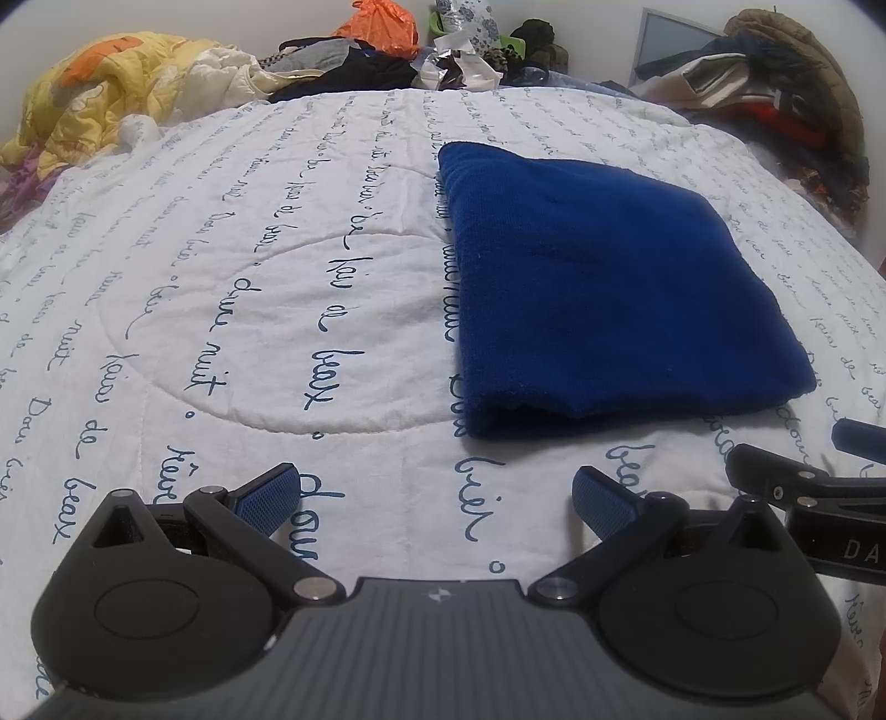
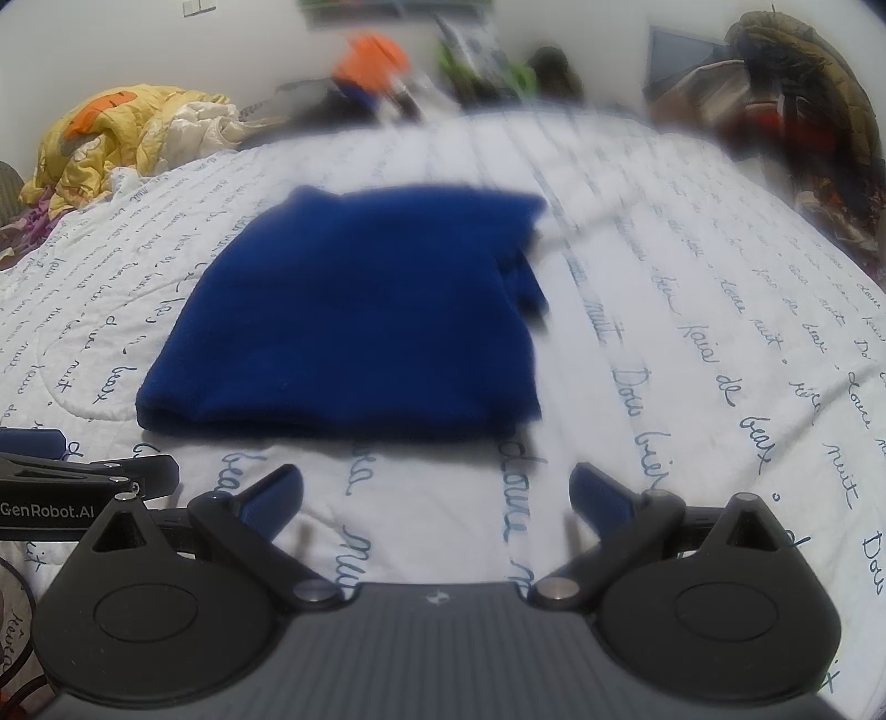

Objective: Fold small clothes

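Observation:
A folded dark blue garment (image 1: 603, 288) lies flat on the white quilt with blue script (image 1: 249, 310). In the left wrist view it is ahead and to the right; in the right wrist view the garment (image 2: 354, 315) is ahead and slightly left, with a loose flap at its right side. My left gripper (image 1: 437, 493) is open and empty, just short of the garment's near edge. My right gripper (image 2: 437, 493) is open and empty, also just short of the near edge. The right gripper's side shows at the right edge of the left wrist view (image 1: 803, 487). The right wrist view is blurred.
A crumpled yellow blanket (image 1: 105, 94) lies at the far left of the bed. A heap of clothes and an orange bag (image 1: 382, 27) sit along the far edge. A pile of jackets (image 1: 786, 94) stands at the far right.

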Demonstrator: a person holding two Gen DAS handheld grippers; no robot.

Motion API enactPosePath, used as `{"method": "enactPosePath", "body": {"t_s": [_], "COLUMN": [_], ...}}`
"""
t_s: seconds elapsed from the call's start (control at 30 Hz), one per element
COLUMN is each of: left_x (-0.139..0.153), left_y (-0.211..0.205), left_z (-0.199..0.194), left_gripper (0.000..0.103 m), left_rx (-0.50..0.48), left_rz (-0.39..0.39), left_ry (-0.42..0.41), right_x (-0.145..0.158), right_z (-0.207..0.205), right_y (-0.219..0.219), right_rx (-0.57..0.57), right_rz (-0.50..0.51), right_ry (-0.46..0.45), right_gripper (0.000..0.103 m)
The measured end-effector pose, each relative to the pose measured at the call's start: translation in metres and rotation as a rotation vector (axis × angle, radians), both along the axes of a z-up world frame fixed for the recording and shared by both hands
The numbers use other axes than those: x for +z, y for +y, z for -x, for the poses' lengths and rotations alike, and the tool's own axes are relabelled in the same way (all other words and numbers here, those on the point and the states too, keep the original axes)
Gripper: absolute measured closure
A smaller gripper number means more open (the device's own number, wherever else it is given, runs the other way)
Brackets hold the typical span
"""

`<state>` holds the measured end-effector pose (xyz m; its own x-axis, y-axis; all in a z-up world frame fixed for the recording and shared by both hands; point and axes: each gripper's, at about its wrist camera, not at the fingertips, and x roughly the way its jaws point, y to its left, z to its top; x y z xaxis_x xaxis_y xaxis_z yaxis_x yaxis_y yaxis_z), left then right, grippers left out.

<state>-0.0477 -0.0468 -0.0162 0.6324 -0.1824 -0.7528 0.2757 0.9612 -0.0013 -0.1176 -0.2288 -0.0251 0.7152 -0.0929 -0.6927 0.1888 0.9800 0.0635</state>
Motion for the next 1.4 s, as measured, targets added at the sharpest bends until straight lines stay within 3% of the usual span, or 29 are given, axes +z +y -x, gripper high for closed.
{"method": "enactPosePath", "body": {"t_s": [1.4], "left_x": [0.0018], "left_y": [0.0012], "left_z": [-0.0003], "left_gripper": [0.000], "left_rx": [0.002], "left_rz": [-0.004], "left_ry": [-0.004], "right_x": [0.0024], "right_z": [-0.0006], "right_y": [0.0024], "right_rx": [0.014], "right_rz": [-0.001], "right_ry": [-0.011], "right_gripper": [0.000]}}
